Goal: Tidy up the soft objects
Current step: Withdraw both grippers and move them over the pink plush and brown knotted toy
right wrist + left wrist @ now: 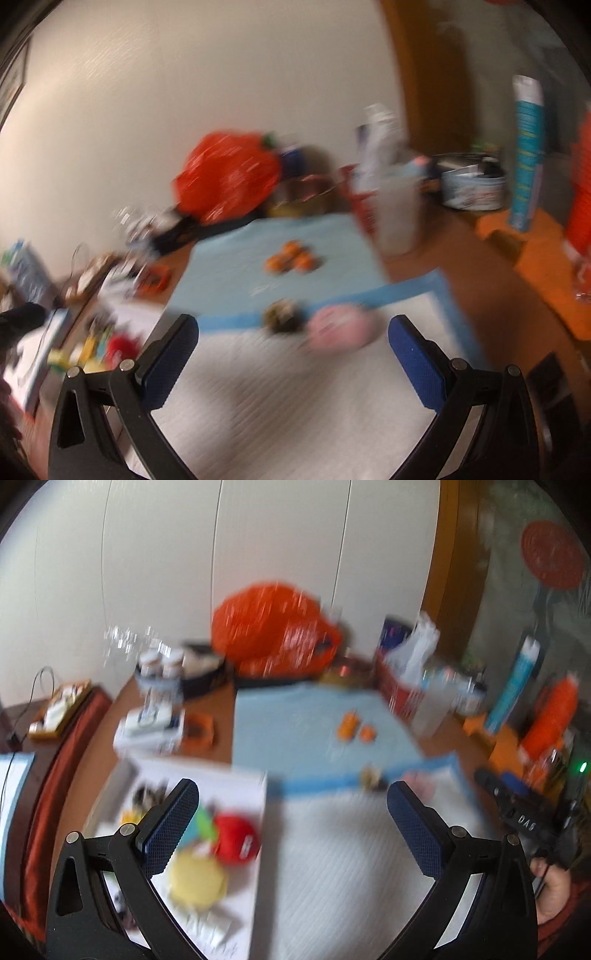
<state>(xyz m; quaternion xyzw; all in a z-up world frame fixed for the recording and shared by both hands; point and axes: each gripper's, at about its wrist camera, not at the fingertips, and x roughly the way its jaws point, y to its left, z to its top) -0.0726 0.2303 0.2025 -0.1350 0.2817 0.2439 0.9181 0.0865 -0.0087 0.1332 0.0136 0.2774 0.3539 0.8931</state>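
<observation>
Both views are motion-blurred. My left gripper (291,797) is open and empty above a white padded mat (351,867). To its left a white box (243,904) holds a red plush (236,836), a yellow plush (197,880) and other soft toys. My right gripper (293,332) is open and empty over the same mat (295,398). A pink soft toy (340,326) and a dark mottled one (282,315) lie just beyond its fingertips, at the mat's blue border. Small orange toys (291,258) sit on the light blue sheet (258,266); they also show in the left wrist view (354,729).
An orange plastic bag (269,627) stands at the back by the wall. Jars and boxes (159,686) crowd the back left. A red container with white bags (410,675), a blue tube (513,686) and orange items (550,716) stand at the right. The other gripper (524,812) shows at right.
</observation>
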